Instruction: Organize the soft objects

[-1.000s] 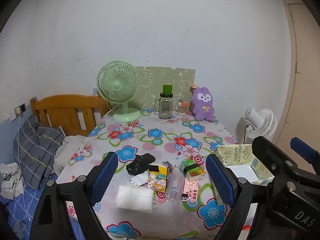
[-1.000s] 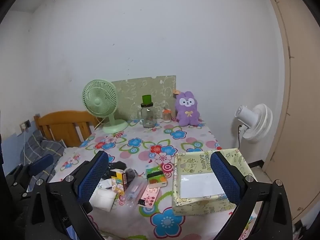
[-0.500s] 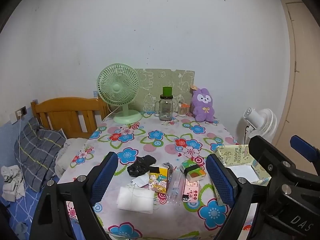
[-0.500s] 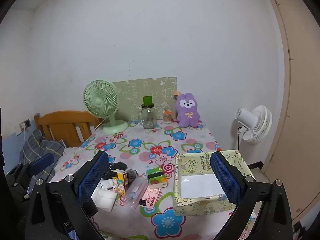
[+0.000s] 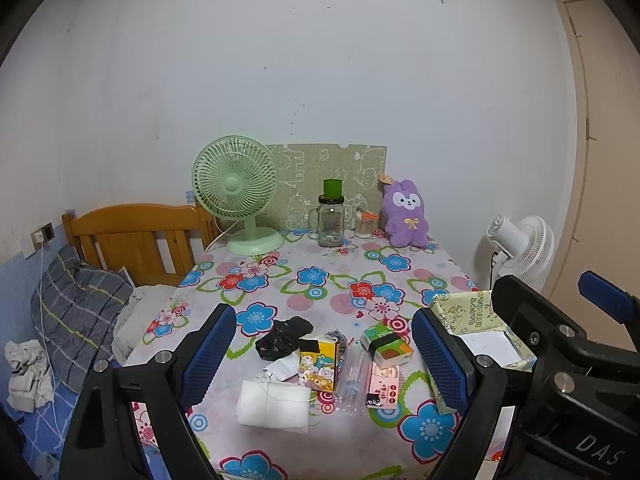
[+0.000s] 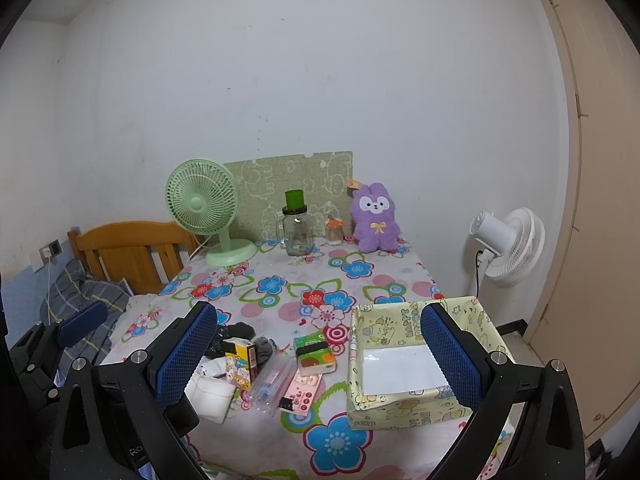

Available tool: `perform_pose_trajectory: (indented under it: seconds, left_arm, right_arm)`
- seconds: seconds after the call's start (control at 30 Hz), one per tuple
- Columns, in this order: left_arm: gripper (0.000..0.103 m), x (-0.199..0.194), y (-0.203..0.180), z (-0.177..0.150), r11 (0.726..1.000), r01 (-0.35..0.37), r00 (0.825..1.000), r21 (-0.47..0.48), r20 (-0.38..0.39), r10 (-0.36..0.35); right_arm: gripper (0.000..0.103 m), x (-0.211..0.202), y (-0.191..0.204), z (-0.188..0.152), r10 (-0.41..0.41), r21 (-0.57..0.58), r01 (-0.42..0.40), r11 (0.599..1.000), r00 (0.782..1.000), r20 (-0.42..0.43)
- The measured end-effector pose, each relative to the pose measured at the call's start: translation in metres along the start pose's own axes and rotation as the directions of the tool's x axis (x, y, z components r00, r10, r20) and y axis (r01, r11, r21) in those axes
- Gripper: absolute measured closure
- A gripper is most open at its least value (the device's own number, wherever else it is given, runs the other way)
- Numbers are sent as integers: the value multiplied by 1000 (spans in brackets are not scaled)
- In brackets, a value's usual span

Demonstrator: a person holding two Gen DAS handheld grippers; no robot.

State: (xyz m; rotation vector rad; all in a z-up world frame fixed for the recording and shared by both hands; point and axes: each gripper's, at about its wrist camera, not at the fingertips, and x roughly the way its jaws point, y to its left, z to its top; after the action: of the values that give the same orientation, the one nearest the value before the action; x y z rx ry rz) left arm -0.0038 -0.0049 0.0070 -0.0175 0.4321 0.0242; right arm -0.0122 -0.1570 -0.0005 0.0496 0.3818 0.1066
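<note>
Even, soft indoor light falls from overhead, shadows faint; both views are sharp at centre, strongly bowed by the fisheye; black vignette rings the corners; the door frame (image 6: pixel 576 160) curves at the right edge.

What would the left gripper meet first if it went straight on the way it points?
Probably the clutter at the near edge of the table: the cartoon-print box and the white cloth lie between its open jaws. Depth is unclear, so which comes first is uncertain.
</note>
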Motion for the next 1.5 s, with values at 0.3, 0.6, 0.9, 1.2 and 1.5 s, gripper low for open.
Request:
perform_pose_trajectory:
  seconds: [0.3,0.6,0.9,1.2,1.5]
  left_arm:
    - [12,-1,-3,0,1000,8,1000,19,-1,-8]
    - [7,-3,-7,1,999,1,1000,34,9,-1]
    - [6,0,-7,1,1000,14,1000,28,0,-14]
    - [3,4,-8,-1,1000,20,1000,17,-2,-20]
    - [2,4,-8,-2,1000,19,1000,16,-4,-19]
  right_arm:
    - [0,0,0,-1,1,-4,-1,1000,1000,3]
    - [0,2,-2,-2,3,6,-3,1000,1000,-9]
    - [0,3,-2,-1,1,5,-1,1000,1000,-12]
    - [0,5,-2,1,3,9,-3,1000,1000,-14]
    - [0,5,-1,-1,3,9,-3,1000,1000,-13]
